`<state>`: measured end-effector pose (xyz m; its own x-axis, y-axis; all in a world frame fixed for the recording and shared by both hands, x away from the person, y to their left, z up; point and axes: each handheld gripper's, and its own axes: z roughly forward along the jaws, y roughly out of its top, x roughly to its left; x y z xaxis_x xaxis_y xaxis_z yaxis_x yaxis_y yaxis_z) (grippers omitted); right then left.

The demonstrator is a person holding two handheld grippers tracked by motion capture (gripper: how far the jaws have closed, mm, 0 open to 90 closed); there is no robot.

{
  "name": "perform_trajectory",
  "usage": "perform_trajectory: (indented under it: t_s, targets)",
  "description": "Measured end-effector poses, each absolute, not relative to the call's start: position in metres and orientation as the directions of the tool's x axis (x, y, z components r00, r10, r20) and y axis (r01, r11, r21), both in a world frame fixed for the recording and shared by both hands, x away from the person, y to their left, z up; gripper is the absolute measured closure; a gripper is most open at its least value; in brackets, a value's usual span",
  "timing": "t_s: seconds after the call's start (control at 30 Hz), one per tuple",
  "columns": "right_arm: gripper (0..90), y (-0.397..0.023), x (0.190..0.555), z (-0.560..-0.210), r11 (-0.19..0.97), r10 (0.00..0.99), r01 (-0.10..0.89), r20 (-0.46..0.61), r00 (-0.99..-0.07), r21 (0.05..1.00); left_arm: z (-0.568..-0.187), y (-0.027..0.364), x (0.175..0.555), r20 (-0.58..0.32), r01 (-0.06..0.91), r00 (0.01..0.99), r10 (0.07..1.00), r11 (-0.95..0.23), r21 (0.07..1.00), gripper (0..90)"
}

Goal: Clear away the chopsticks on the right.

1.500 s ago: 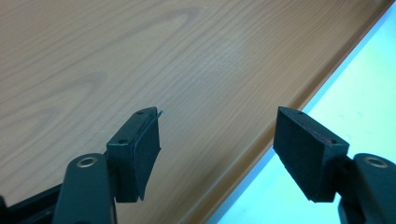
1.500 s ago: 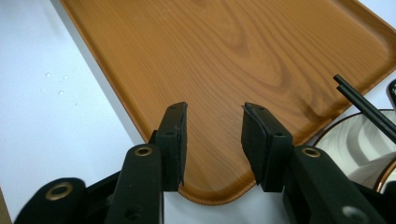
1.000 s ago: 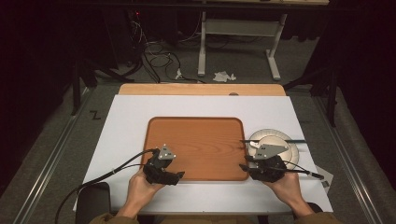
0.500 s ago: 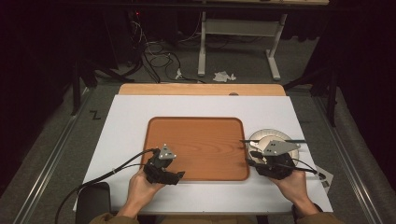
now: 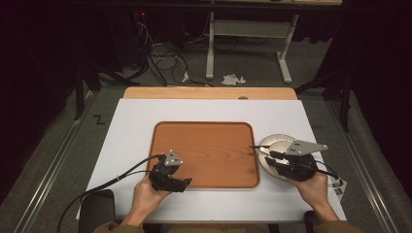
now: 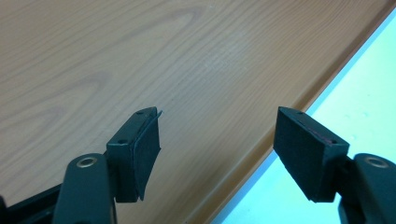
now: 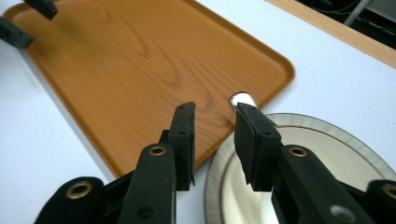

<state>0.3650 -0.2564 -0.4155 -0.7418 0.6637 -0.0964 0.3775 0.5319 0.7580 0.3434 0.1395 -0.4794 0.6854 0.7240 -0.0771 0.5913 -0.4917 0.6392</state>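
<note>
My right gripper sits over the near rim of the plate, beside the wooden tray; jaws have just been closing, now narrow, nothing visibly clamped. Left gripper hangs wide apart, empty, over the tray's edge.

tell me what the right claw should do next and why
Probably lower the right claw onto the plate rim. Its jaws have just been closing, yet the gap shows nothing between the pads; they hover over the rim beside the empty tray.
</note>
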Motion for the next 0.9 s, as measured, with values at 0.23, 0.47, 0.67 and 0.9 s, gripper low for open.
perform_trajectory:
  t_s: [0.23,0.47,0.67,0.9]
  targets:
    - [71.1,-0.269,0.372,-0.411,0.513,0.697,0.392,-0.104,-0.709,0.763,-0.479,0.140,0.344,-0.075,0.591,0.686,0.723,-0.494,0.638,31.4]
    - [73.4,-0.282,0.383,-0.405,0.465,0.740,0.418,-0.083,-0.667,0.780,-0.480,0.139,0.344,-0.079,0.595,0.685,0.725,-0.493,0.635,31.4]
    - [74.5,-0.306,0.402,-0.401,0.419,0.791,0.470,-0.057,-0.609,0.777,-0.479,0.140,0.344,-0.073,0.593,0.680,0.729,-0.489,0.639,31.4]
    - [75.2,-0.331,0.423,-0.413,0.386,0.846,0.545,-0.050,-0.531,0.745,-0.480,0.139,0.344,-0.074,0.596,0.681,0.728,-0.493,0.634,31.4]
